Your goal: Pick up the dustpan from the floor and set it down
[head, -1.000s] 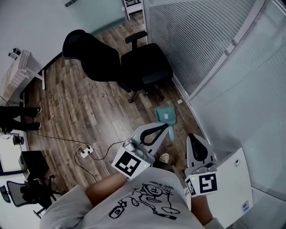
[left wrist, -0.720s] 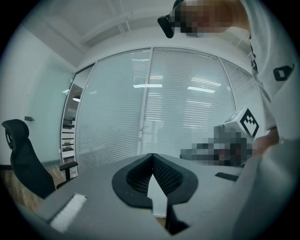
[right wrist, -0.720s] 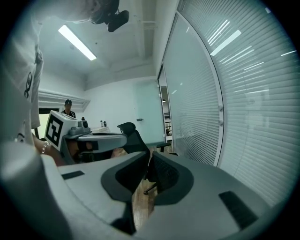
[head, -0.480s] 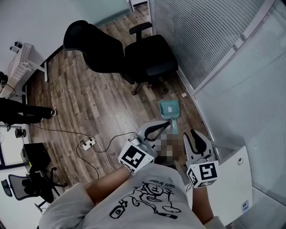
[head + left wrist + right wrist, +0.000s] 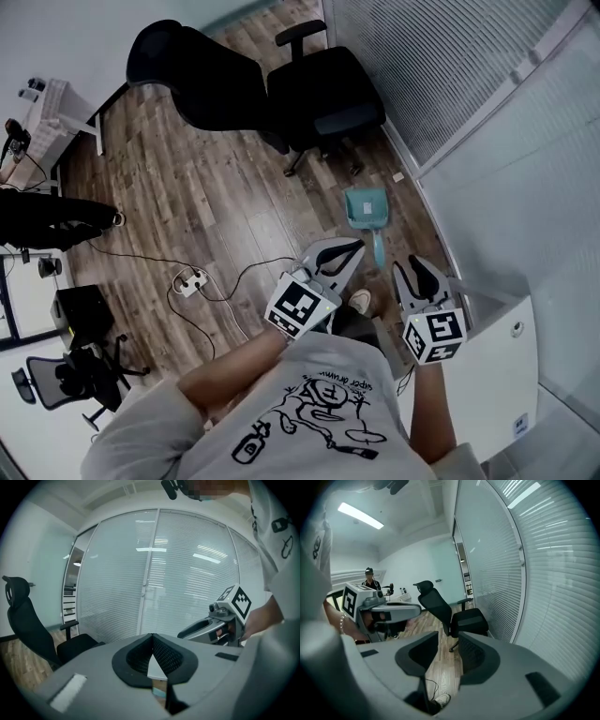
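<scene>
The dustpan (image 5: 366,208) is seen at eleven o'clock from the right gripper (image 5: 416,268), whose empty jaws are opening, with its handle laid toward six; the left gripper (image 5: 351,249) is held pressed together.

the teal dustpan (image 5: 366,207) lies on the wooden floor (image 5: 206,216), just beside the glass wall (image 5: 487,159). its wide pan faces the black office chair (image 5: 323,103). its slim handle points back toward the person.

Floor (image 5: 187,178): brown wood planks, smooth, little shine.
Dustpan (image 5: 366,206): teal plastic, smooth.
Office chair (image 5: 328,98): black seat, looks like cloth, matt.
Glass wall (image 5: 525,187): shiny glass, thin slat blinds behind.
Left gripper (image 5: 152,638): grey plastic shell, matt, smooth. Pads (image 5: 164,656): black, rough, tiny dots all over.
T-shirt (image 5: 309,422): grey cloth, soft look, black print.
</scene>
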Demonstrator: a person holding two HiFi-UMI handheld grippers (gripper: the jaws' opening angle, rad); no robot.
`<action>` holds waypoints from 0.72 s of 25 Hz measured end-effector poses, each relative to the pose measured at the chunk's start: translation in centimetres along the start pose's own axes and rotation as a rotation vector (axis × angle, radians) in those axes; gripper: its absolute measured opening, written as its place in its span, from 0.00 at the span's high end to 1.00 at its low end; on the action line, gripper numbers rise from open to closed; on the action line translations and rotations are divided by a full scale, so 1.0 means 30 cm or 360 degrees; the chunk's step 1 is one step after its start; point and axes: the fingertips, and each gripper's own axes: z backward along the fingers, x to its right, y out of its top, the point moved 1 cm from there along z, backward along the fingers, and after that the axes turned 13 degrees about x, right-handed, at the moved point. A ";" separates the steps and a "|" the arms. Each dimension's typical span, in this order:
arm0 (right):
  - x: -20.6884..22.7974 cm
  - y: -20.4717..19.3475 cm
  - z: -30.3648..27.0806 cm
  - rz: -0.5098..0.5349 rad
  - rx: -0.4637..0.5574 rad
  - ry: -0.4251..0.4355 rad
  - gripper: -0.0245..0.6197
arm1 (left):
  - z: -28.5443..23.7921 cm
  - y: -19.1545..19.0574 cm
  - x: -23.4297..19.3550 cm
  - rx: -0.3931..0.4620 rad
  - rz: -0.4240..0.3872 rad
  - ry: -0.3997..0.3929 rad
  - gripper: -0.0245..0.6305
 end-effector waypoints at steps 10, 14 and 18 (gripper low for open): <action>0.070 -0.275 -0.106 -0.0088 -0.0206 0.0012 0.77 | -0.022 -0.245 -0.044 -0.0126 0.0031 -0.0005 0.97; 0.086 -0.409 -0.137 -0.0159 -0.0298 0.0023 0.76 | -0.024 -0.362 -0.055 -0.0170 0.0068 0.0015 0.97; 0.096 -0.508 -0.173 -0.0217 -0.0366 0.0037 0.74 | -0.029 -0.443 -0.067 -0.0186 0.0098 0.0014 0.97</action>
